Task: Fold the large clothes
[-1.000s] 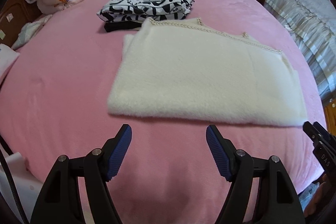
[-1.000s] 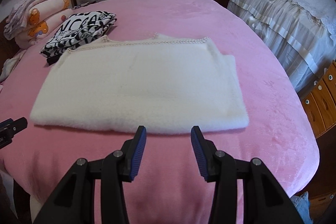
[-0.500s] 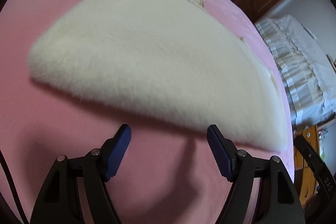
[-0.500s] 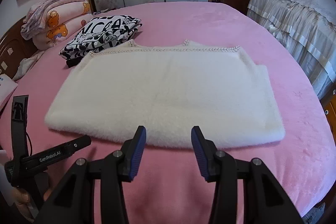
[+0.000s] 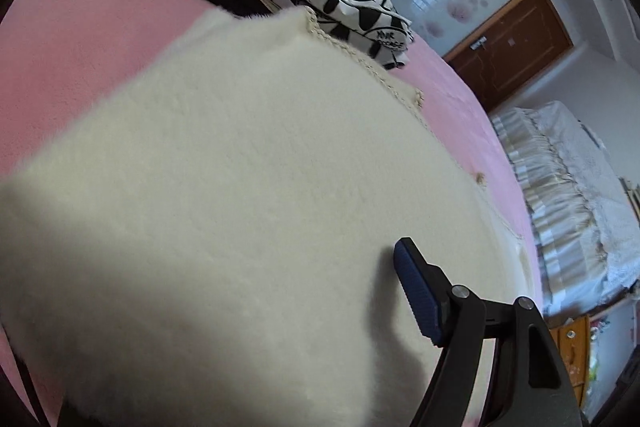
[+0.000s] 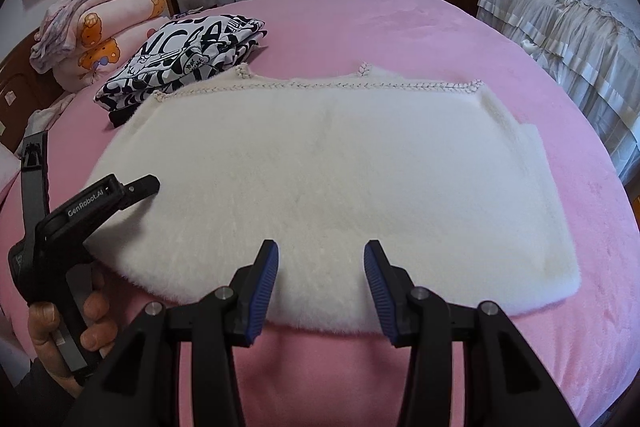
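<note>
A cream fluffy garment (image 6: 328, 171), folded into a wide rectangle, lies flat on the pink bed (image 6: 400, 27); it fills the left wrist view (image 5: 240, 207). My left gripper (image 6: 138, 189) is at the garment's left edge, open, with one blue-padded finger (image 5: 416, 291) on top of the fabric and the other finger hidden under it. My right gripper (image 6: 320, 269) is open and empty, its fingertips just over the garment's near edge.
A folded black-and-white printed garment (image 6: 184, 55) lies on a black one at the back left, touching the cream garment's far corner. Folded pink blankets (image 6: 96, 27) sit behind it. A second bed with a white cover (image 6: 568, 27) stands at the right.
My left gripper has moved forward and low onto the garment's left edge, one finger sliding under the fabric. My right gripper has moved forward to the near edge.
</note>
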A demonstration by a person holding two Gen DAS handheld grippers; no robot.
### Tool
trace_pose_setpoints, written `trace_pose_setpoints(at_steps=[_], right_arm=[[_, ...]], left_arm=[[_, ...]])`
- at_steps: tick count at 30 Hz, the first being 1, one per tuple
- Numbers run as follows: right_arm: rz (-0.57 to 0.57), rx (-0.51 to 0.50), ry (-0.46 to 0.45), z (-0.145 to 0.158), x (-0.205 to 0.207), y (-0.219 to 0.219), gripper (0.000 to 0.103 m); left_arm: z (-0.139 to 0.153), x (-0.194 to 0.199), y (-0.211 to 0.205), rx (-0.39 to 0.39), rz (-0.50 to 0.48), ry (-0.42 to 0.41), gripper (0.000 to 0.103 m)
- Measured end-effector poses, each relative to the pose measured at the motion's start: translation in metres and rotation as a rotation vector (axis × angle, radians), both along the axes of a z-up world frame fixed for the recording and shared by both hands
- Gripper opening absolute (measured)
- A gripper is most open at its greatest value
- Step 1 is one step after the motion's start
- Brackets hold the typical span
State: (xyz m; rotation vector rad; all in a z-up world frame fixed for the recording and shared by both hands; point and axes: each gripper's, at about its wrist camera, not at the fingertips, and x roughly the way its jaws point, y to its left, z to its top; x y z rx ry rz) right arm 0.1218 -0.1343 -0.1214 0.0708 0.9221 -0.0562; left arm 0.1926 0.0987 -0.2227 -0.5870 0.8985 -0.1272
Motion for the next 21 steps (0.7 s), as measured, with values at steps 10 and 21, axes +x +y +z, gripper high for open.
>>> trace_pose_setpoints(at_steps=[10, 21], right_arm=[[0.074, -0.156, -0.031, -0.015, 0.052, 0.028, 0.022], [0.109, 0.079, 0.037, -0.036, 0.058, -0.006, 0.021]], left_arm=[[0.052, -0.009, -0.02, 0.253, -0.007, -0.085, 0.027], [0.141, -0.031, -0.126, 0.586, -0.137, -0.302, 0.024]])
